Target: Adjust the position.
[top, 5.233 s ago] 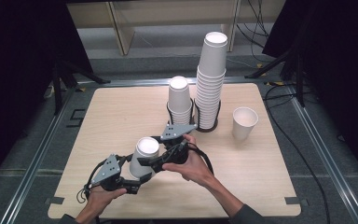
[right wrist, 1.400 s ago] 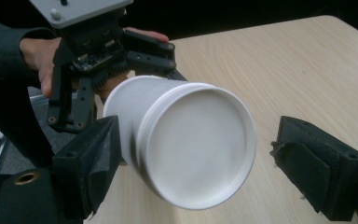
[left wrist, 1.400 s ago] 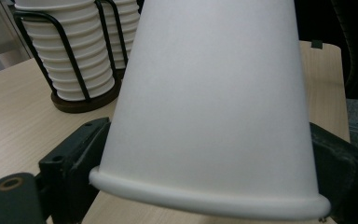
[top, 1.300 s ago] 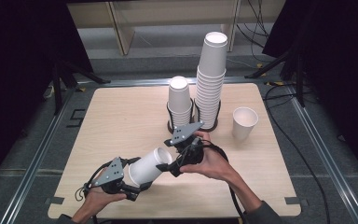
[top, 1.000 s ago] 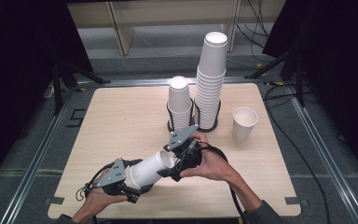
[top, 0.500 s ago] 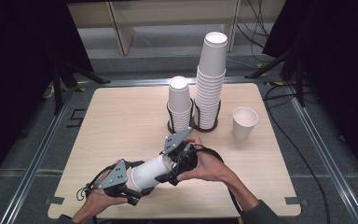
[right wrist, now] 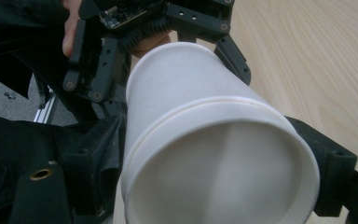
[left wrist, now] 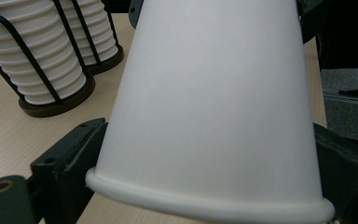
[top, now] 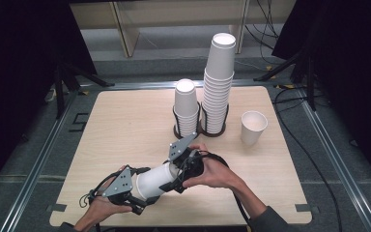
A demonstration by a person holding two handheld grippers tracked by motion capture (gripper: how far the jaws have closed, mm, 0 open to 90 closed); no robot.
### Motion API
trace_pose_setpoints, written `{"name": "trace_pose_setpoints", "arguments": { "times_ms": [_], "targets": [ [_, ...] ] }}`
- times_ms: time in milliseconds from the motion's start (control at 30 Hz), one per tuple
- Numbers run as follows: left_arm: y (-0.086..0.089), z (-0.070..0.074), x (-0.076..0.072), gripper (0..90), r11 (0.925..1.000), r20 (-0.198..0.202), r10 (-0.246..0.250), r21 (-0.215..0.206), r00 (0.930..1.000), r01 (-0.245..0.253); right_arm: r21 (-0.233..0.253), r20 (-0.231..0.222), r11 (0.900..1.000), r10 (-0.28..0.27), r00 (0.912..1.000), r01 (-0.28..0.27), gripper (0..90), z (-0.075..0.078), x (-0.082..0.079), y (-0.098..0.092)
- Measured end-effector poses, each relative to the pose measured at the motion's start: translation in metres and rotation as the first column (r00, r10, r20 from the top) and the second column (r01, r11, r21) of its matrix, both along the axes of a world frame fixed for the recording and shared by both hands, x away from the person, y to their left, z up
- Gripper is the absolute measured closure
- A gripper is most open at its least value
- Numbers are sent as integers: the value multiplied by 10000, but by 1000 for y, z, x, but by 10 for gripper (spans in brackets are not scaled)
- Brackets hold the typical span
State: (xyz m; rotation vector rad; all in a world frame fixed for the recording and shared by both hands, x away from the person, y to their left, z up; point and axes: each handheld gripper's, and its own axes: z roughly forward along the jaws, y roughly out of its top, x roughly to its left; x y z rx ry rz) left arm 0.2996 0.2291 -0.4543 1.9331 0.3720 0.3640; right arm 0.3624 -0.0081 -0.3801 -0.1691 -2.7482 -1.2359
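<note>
A white paper cup (top: 157, 180) lies on its side just above the table's front edge, held between both grippers. My left gripper (top: 140, 191) is shut on its rolled-rim end (left wrist: 214, 205), with one jaw on each side. My right gripper (top: 176, 174) is shut on the other end, whose round face (right wrist: 223, 182) points at its camera. A second rim line (right wrist: 200, 105) rings the cup there, like two nested cups. Beyond the cup, the left gripper (right wrist: 144, 37) and a hand show in the right gripper view.
A short cup stack in a wire holder (top: 186, 108) and a tall stack (top: 218, 87) stand mid-table, close behind the grippers (left wrist: 37, 60). A single upright cup (top: 253, 127) stands to their right. The wooden table (top: 121, 125) has free room at the left.
The cup stood upright between the grippers five seconds ago; now it lies tilted. In the last second my right gripper slid down and left, closer to the left gripper.
</note>
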Motion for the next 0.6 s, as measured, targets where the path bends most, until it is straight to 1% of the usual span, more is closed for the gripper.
{"name": "trace_pose_setpoints", "arguments": {
  "times_ms": [33, 67, 100, 133, 167, 200, 233, 267, 300, 333, 367, 400, 467, 500, 533, 567, 600],
  "targets": [
    [1, 0, 0, 62, 10000, -38, 21, 15, 10000, -21, -34, -80, 10000, -53, 10000, 52, 224, 1, -1, -1],
    [1, -1, 0, 55, 9999, -65, 95, -88, 9999, -95, 180, 135, 9996, 215, 9997, -217, 229, 0, 1, 0],
    [1, -1, 1, 49, 9998, -84, 120, -167, 9999, -122, 281, 303, 9993, 244, 9992, -252, 230, 0, 2, -1],
    [1, -2, 1, 48, 9984, -101, 72, -564, 9999, -77, 281, 200, 9995, 161, 9997, -167, 231, 1, 1, -2],
    [2, 0, 1, 47, 9982, -67, 97, -584, 9999, -101, 421, -4, 9990, 132, 9999, -132, 233, 0, 2, -4],
    [3, 1, 1, 45, 9966, -89, 155, -812, 9998, -162, 548, -69, 9985, 76, 9999, -72, 234, 1, 3, -5],
    [2, 1, 2, 40, 9931, -68, 107, -1168, 9999, -115, 672, -149, 9977, 63, 9999, -53, 234, 2, 3, -7],
    [3, 2, 2, 35, 9922, -151, 206, -1223, 9997, -223, 775, -188, 9970, 34, 9998, -19, 235, 2, 4, -7],
    [4, 2, 3, 31, 9879, -142, 164, -1539, 9998, -184, 826, -263, 9965, -72, 9996, 94, 236, 3, 4, -9],
    [5, 4, 2, 30, 9874, -208, 254, -1560, 9995, -283, 847, -411, 9963, -125, 9991, 160, 237, 5, 4, -10],
    [6, 4, 2, 29, 9842, -171, 218, -1756, 9996, -245, 1059, -155, 9944, -12, 9999, 29, 237, 5, 6, -10],
    [6, 5, 2, 28, 9795, -239, 233, -1994, 9994, -276, 1187, -194, 9929, -37, 9998, 59, 237, 5, 6, -11],
    [9, 7, 2, 26, 9764, -240, 234, -2141, 9994, -280, 1334, -321, 9910, -28, 9995, 70, 238, 6, 7, -13],
    [10, 7, 3, 25, 9693, -221, 221, -2445, 9995, -269, 1418, -382, 9898, -56, 9993, 110, 238, 7, 8, -14],
    [11, 9, 2, 27, 9670, -331, 331, -2514, 9989, -404, 1403, -698, 9896, -213, 9973, 309, 239, 8, 7, -16],
    [11, 9, 3, 29, 9599, -416, 325, -2770, 9986, -428, 1619, -443, 9866, -113, 9990, 183, 239, 8, 9, -17],
    [12, 10, 2, 31, 9570, -534, 336, -2862, 9980, -475, 1681, -468, 9855, -134, 9988, 211, 239, 9, 9, -18]
  ]
}}
